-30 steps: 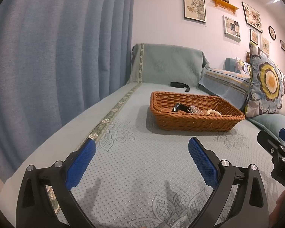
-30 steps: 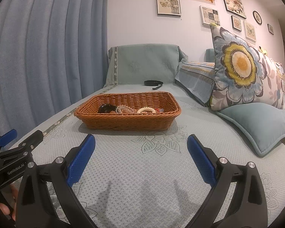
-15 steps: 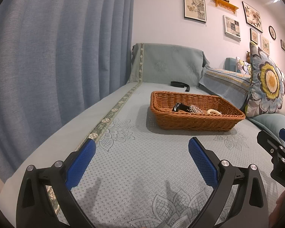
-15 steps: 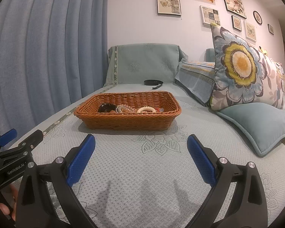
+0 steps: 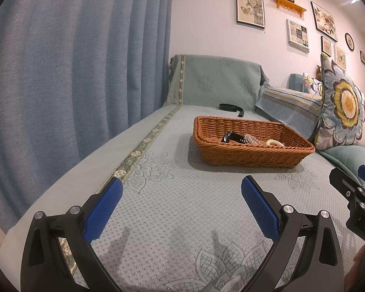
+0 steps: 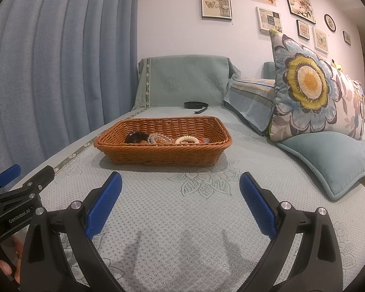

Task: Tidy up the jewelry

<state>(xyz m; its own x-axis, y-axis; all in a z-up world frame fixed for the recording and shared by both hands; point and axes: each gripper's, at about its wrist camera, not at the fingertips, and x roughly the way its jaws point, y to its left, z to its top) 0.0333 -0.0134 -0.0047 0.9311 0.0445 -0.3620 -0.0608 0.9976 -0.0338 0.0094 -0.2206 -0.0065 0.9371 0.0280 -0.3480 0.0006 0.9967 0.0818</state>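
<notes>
A brown wicker basket [image 5: 253,155] [image 6: 163,154] stands on the teal sofa seat ahead of both grippers. In it lie a black watch [image 5: 232,137] [image 6: 135,137], a clear beaded bracelet [image 5: 251,139] [image 6: 159,138] and a cream ring-shaped bracelet [image 5: 275,142] [image 6: 186,140]. My left gripper [image 5: 181,202] is open and empty, low over the seat, well short of the basket. My right gripper [image 6: 180,197] is open and empty too, beside it to the right. Each shows at the edge of the other's view.
A black strap [image 5: 231,108] [image 6: 196,105] lies on the seat behind the basket. A blue curtain [image 5: 73,73] hangs at the left. A flowered pillow [image 6: 311,90] and a teal cushion [image 6: 333,158] lie at the right. The seat's left edge [image 5: 68,182] is near.
</notes>
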